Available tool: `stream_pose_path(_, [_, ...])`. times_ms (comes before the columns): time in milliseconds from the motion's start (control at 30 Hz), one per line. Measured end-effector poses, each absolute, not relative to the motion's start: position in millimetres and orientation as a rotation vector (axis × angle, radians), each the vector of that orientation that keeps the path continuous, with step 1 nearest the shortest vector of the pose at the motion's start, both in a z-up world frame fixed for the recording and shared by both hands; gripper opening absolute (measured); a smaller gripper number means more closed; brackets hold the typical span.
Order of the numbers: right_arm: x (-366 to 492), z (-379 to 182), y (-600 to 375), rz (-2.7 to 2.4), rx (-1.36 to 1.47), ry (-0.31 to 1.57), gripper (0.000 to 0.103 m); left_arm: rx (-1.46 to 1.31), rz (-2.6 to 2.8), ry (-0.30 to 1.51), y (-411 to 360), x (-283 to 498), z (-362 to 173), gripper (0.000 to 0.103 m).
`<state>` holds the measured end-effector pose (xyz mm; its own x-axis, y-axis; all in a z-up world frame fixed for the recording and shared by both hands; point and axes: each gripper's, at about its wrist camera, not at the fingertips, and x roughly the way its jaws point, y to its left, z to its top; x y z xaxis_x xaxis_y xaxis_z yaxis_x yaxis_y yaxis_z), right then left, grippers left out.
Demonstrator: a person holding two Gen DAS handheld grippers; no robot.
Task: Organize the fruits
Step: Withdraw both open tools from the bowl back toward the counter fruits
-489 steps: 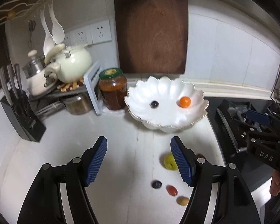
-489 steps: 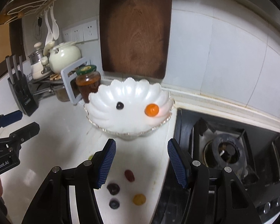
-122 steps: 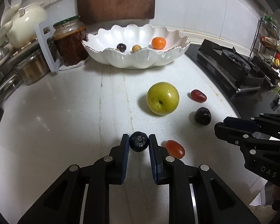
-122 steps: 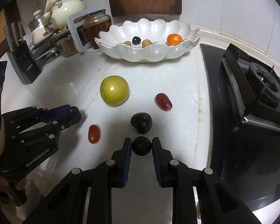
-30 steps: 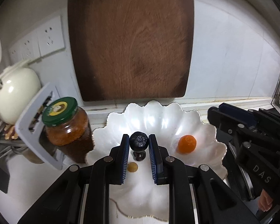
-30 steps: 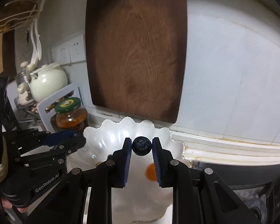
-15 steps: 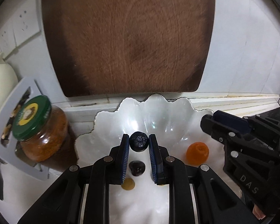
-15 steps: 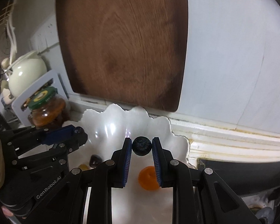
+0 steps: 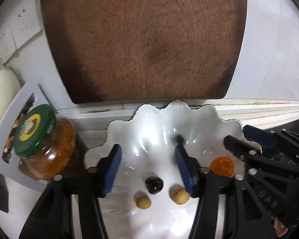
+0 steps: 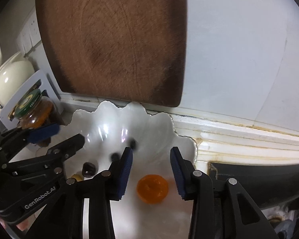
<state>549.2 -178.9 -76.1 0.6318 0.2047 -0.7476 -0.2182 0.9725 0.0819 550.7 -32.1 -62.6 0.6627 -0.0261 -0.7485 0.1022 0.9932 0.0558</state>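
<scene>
Behind bowl: cutting board, jar

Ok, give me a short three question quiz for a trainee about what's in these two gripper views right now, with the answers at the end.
1. True or false: the left hand-held gripper is shut on a fruit.
2. What colour is the lid of the jar beside the white bowl?
3. Which fruit lies between the fingers of the right hand-held gripper in its own view? A) the orange fruit B) a green apple C) a banana

Key:
1. False. Its jaws are spread open with nothing between the pads.
2. Green, with a yellow label.
3. A. It sits in the bowl below the open jaws.
</scene>
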Motion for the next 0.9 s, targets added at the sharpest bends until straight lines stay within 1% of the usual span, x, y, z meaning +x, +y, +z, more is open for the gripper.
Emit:
stream_pose_path(67, [543, -72, -183, 0.233, -0.007, 0.842, 0.041, 0.092, -0.062, 0.838, -30, 543, -58, 0.062])
stream_pose_path(100, [541, -69, -185, 0.233, -0.004, 0.838, 0.041, 0.093, -0.058, 0.835, -29, 540, -56, 0.066])
stream_pose_path(133, [538, -66, -186, 0.233, -0.002, 0.831, 0.041, 0.097, -0.049, 0.831, -28, 536, -54, 0.068])
stream_pose_path(333, [509, -44, -190, 0.239, -0.01, 0.769, 0.041, 0.088, -0.02, 0.787, -23, 510, -33, 0.075])
stream_pose_path(467, [491, -31, -193, 0.249, -0.011, 0.735, 0.041, 0.094, -0.007, 0.751, -21, 491, -16, 0.078])
stream_pose_path(567, [477, -22, -195, 0.257, -0.008, 0.713, 0.047, 0.097, -0.007, 0.724, -21, 474, -5, 0.079])
stream_pose_path(633, [467, -18, -197, 0.262, -0.004, 0.699, 0.047, 0.096, -0.013, 0.709, -22, 463, -1, 0.081])
stream_pose_path(900, [430, 1, -200, 0.277, -0.012, 0.643, 0.047, 0.09, -0.015, 0.643, -16, 413, 19, 0.083])
